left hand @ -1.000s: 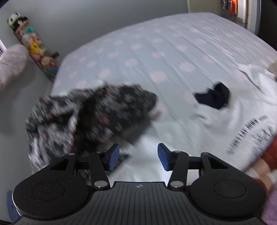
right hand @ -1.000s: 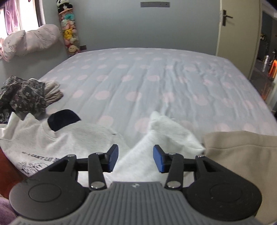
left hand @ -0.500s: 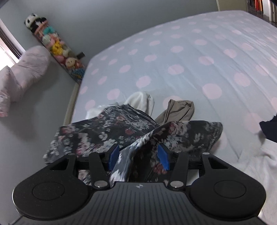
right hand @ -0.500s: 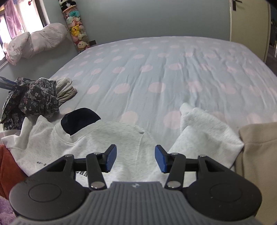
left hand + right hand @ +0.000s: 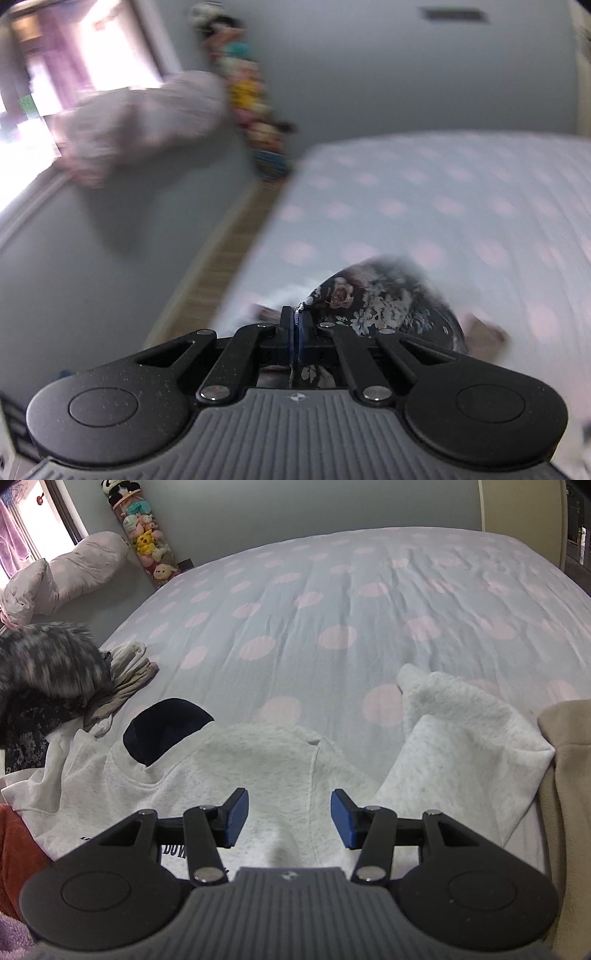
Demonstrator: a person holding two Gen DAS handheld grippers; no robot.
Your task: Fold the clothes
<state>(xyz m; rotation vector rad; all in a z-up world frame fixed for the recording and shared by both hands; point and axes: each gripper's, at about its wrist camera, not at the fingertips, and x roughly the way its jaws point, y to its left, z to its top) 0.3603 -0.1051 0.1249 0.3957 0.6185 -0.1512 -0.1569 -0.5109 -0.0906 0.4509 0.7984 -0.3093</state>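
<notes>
In the blurred left wrist view my left gripper [image 5: 295, 325] is shut on a fold of the dark floral garment [image 5: 376, 302], which hangs lifted over the bed's left edge. The right wrist view shows that same floral garment [image 5: 48, 661] blurred at the far left. My right gripper [image 5: 288, 818] stands open just above the light grey sweatshirt [image 5: 266, 768], nothing between its blue pads. The sweatshirt lies spread on the spotted bedsheet [image 5: 351, 602], with a navy-lined collar [image 5: 162, 723] and one sleeve [image 5: 458, 731] folded up to the right.
A beige garment [image 5: 569, 775] lies at the right edge, an orange-red cloth [image 5: 14, 845] at the lower left. Crumpled beige-white clothes [image 5: 125, 675] lie beside the floral piece. A pink pillow [image 5: 62, 579] and a plush-toy column [image 5: 147, 542] stand by the wall beyond the bed.
My left gripper shut on the floral garment and swung it up and leftward, rolling as it went. My right gripper sank closer over the grey sweatshirt.
</notes>
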